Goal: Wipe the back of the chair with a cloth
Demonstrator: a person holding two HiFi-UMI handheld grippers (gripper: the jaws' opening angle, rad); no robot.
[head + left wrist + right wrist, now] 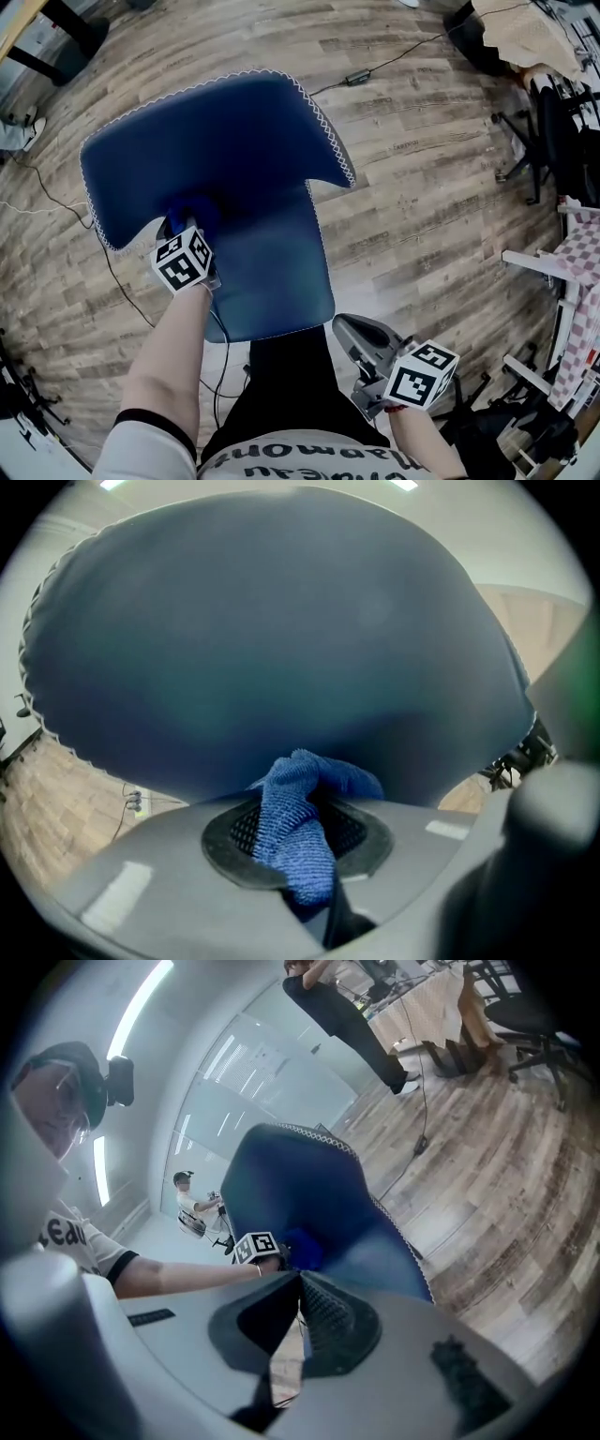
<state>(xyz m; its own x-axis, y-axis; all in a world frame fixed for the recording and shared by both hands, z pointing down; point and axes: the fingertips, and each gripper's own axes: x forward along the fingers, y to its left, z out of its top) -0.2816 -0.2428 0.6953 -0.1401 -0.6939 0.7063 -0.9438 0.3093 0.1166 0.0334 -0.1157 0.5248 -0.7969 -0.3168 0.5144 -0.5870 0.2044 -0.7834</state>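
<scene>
A blue padded chair point(234, 141) with white zigzag edging stands below me, its back facing me. My left gripper point(187, 225) is shut on a blue cloth point(202, 208) and presses it against the lower left of the chair back. In the left gripper view the cloth point(323, 775) bunches between the jaws against the chair back point(281, 639). My right gripper point(361, 342) hangs low at the right near my body, clear of the chair, jaws closed on nothing. The right gripper view looks past the right gripper point(300, 1283) to the chair point(309, 1185) and the cloth point(302, 1246).
Wood plank floor surrounds the chair. A cable with a power brick point(361, 75) runs across the floor behind it. A black office chair point(553, 122) and a checkered table point(581, 262) stand at the right. A person's legs point(347, 1016) show far off.
</scene>
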